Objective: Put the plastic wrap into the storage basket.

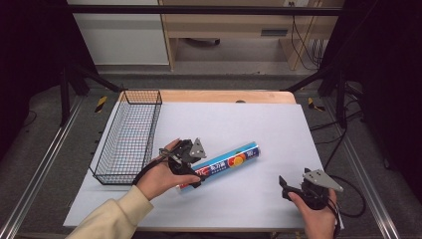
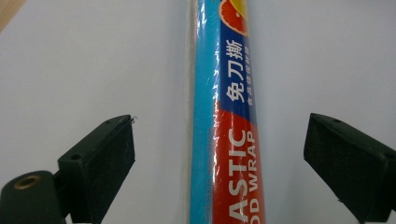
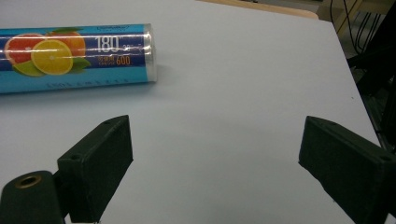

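Black jaws of the left gripper [image 1: 191, 175] stand wide on either side of the roll of plastic wrap [image 1: 224, 165], and in the left gripper view there's clear daylight between each pad and the roll [image 2: 229, 140], so nothing is gripped. That gripper sits over the roll's near end, the red-labelled part. The roll itself lies flat on the pale sheet [image 1: 239, 124] covering the table, slanting up towards the right, its blue end with the orange and lemon picture farthest from the hand. Over at the near right edge, the right gripper [image 1: 293, 186] rests low in the other hand, jaws spread just as wide and holding nothing, well apart from the roll [image 3: 77, 56]. A wire basket [image 1: 130, 137] stands along the sheet's left edge.
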`<state>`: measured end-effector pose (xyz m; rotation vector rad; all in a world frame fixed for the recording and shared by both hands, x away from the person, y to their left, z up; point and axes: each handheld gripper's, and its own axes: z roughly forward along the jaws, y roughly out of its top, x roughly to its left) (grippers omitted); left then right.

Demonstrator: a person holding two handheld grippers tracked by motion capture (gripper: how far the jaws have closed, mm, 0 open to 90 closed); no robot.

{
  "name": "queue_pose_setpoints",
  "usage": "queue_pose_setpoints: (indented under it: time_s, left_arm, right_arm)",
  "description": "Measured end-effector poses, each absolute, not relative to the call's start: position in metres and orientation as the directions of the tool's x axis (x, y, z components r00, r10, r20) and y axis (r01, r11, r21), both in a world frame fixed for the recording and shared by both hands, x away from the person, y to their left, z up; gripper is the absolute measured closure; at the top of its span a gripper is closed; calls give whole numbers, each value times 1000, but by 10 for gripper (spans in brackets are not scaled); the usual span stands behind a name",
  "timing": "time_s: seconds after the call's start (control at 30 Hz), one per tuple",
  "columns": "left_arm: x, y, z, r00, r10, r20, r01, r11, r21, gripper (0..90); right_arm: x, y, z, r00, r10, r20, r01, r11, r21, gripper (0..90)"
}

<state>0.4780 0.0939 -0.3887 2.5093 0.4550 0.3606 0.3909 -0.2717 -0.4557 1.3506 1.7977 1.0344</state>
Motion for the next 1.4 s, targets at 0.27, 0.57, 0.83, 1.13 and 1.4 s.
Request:
queue_pose_setpoints:
  time_s: [0.27, 0.57, 0.83, 1.13, 1.4]
  left_arm:
    - [487, 82, -402, 912, 392, 119, 266, -788, 555, 79]
    - [489, 72, -414, 917, 383, 111, 268, -799, 539, 67]
    - [496, 69, -423, 915, 390, 102, 286, -807, 516, 84]
    - [500, 60, -431, 917, 386, 98, 292, -819, 495, 167]
    - [506, 59, -438, 915, 393, 96, 306, -828, 470, 195]
  right_arm:
    - [391, -272, -456, -256, 966, -34, 454, 151, 878, 102]
    - [392, -272, -457, -263, 965, -27, 461, 150, 875, 102]
    - [392, -272, -457, -263, 965, -22, 465, 147, 873, 103]
    - [392, -271, -458, -271, 962, -21, 469, 152, 870, 104]
    - [392, -271, -458, -277, 961, -18, 473, 152, 868, 104]
